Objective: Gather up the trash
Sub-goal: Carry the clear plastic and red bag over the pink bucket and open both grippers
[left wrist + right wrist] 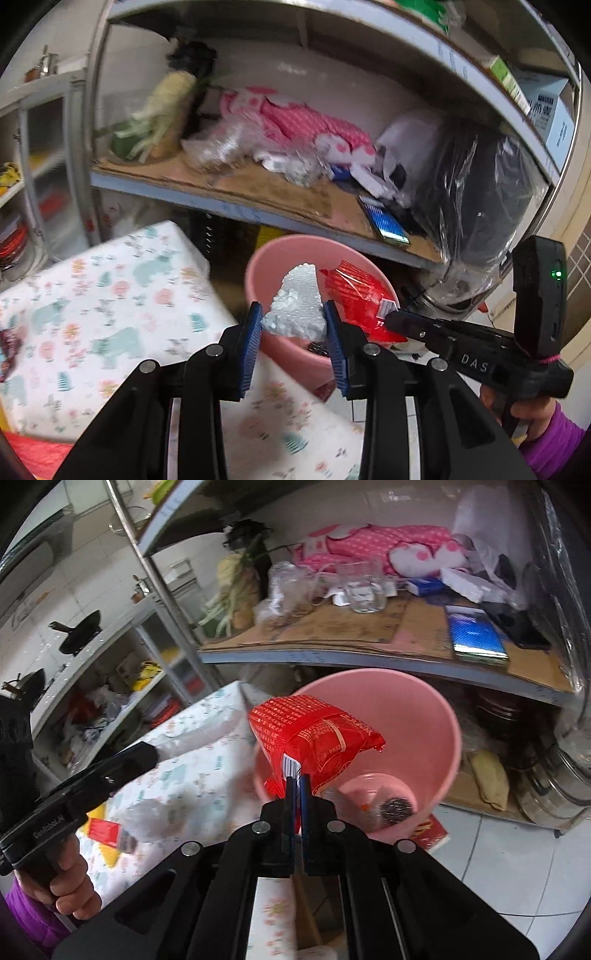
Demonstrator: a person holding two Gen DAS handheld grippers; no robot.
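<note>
Foam chunk (297,306) clamped between the blue pads (251,343) of the left gripper (293,332), jaws partway apart and pressing on its crumbly sides, held just above the near rim of the pink bin (258,266). Red wrapper (314,738) pinched at its barcode corner by the right gripper (295,779), jaws squeezed together on the thin film, bag dangling over the mouth of the same bin. Both loads lined up above the opening, grippers side by side and close. Inside the bin, a dark round scrap (397,810) at the bottom, plenty of room left.

Risks from here, as a judgement: foam hanging more over the rim than over the centre, so an early release likely to bounce it onto the patterned cloth (92,295) or the tiled floor (498,867). Loose beads already crumbling at the pads, likely to shed and scatter under any extra squeeze. Wrapper light and stiff, apt to catch on the rim or cling to a pad once freed. Grippers near enough to knock together if swung inward at once. Shelf edge (332,657) close above the bin, easy to clip on a raised wrist.
</note>
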